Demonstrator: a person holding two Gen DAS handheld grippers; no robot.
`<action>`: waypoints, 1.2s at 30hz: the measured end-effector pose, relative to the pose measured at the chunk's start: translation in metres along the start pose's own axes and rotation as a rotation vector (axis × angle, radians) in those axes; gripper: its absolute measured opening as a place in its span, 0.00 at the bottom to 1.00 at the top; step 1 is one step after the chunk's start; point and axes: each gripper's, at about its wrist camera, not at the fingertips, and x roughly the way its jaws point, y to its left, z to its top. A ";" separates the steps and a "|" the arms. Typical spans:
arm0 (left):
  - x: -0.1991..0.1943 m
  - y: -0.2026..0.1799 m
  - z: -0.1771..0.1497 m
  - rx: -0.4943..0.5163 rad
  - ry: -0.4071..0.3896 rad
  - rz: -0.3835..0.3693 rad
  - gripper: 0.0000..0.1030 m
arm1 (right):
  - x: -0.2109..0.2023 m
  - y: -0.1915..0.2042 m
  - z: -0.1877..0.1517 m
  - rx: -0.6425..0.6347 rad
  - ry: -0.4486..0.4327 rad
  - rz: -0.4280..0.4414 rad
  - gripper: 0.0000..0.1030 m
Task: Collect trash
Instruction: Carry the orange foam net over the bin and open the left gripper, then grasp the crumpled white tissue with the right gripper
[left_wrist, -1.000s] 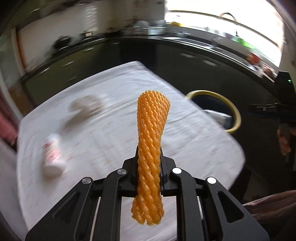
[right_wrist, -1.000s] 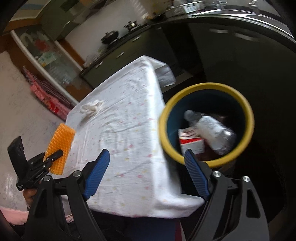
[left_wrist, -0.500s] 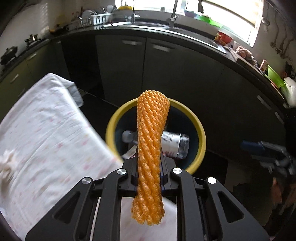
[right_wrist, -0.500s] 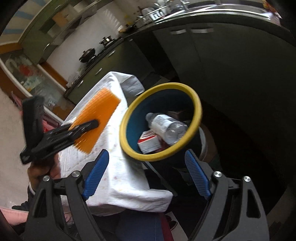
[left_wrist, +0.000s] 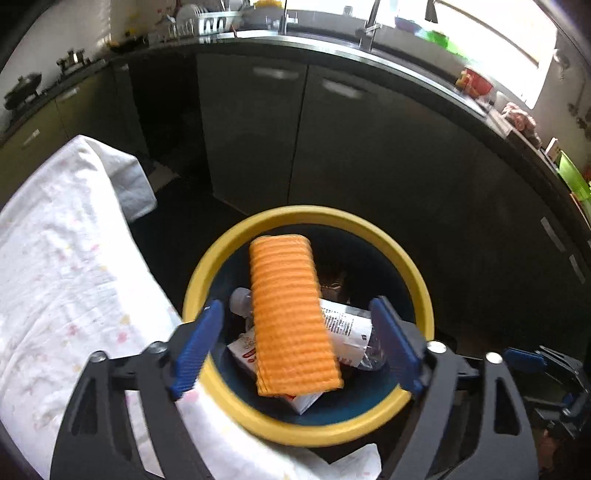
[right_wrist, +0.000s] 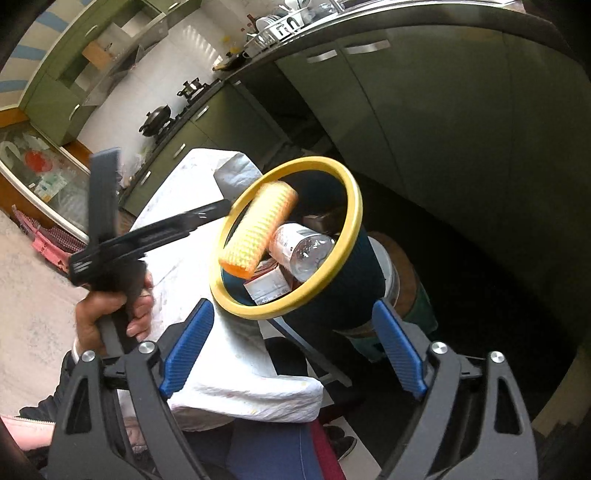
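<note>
Dark kitchen cabinets behind a cloth-covered worktop (left_wrist: 55, 295). Orange foam net (left_wrist: 291, 325), light and squashy, best pinched mid-length, seemingly mid-fall over the yellow-rimmed bin (left_wrist: 421, 295). Left hand-held gripper (left_wrist: 295, 347) spread wide, released; right hand-held gripper (right_wrist: 291, 358) likewise open, empty.

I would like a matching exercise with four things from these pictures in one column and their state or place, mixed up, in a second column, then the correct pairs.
Things:
1. orange foam net
2. plastic bottle
3. left gripper
4. white tablecloth

States or places:
A. open, holding nothing
B. lying inside the yellow-rimmed bin
C. in the air over the bin's mouth
D. spread over the table beside the bin

Pairs: 1-C, 2-B, 3-A, 4-D
</note>
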 end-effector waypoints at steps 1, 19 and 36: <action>-0.011 0.001 -0.003 0.007 -0.022 0.010 0.83 | 0.002 0.002 0.000 -0.002 0.003 0.002 0.81; -0.197 0.100 -0.138 -0.164 -0.236 0.126 0.93 | 0.052 0.085 0.000 -0.174 0.122 0.044 0.81; -0.260 0.235 -0.280 -0.456 -0.239 0.396 0.95 | 0.190 0.322 -0.001 -0.549 0.325 0.241 0.81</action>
